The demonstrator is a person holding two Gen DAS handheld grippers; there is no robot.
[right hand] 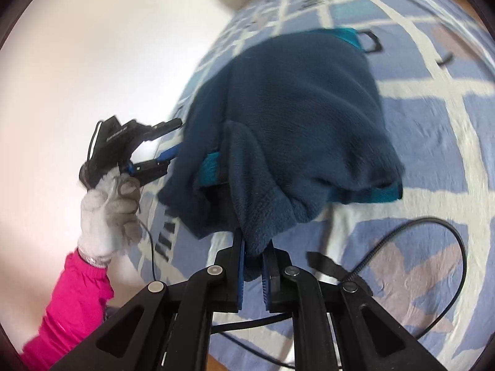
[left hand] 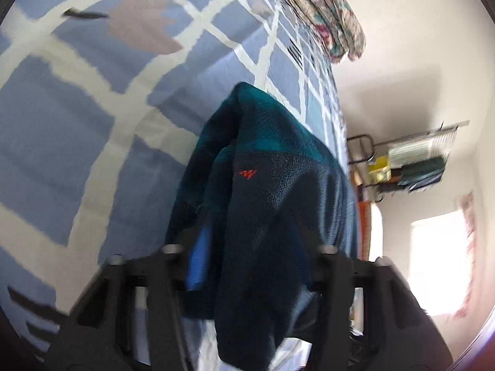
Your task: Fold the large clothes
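A dark navy fleece garment (right hand: 297, 117) with teal trim lies bunched on a blue bed sheet with a white grid (right hand: 433, 130). My right gripper (right hand: 255, 247) is shut on a fold of the fleece at its near edge. My left gripper (right hand: 173, 142), held by a gloved hand, reaches the garment's left edge with its fingers spread; the cloth hides their tips. In the left wrist view the fleece (left hand: 278, 204), with a small red logo, hangs over and between the left gripper's (left hand: 250, 266) fingers, which stand wide apart.
A floral cloth (left hand: 321, 9) lies at the far end of the bed (left hand: 77, 123). A black cable (right hand: 439, 266) loops on the sheet at the right. A wire shelf (left hand: 411, 157) and bright window (left hand: 439, 262) are on the wall beyond.
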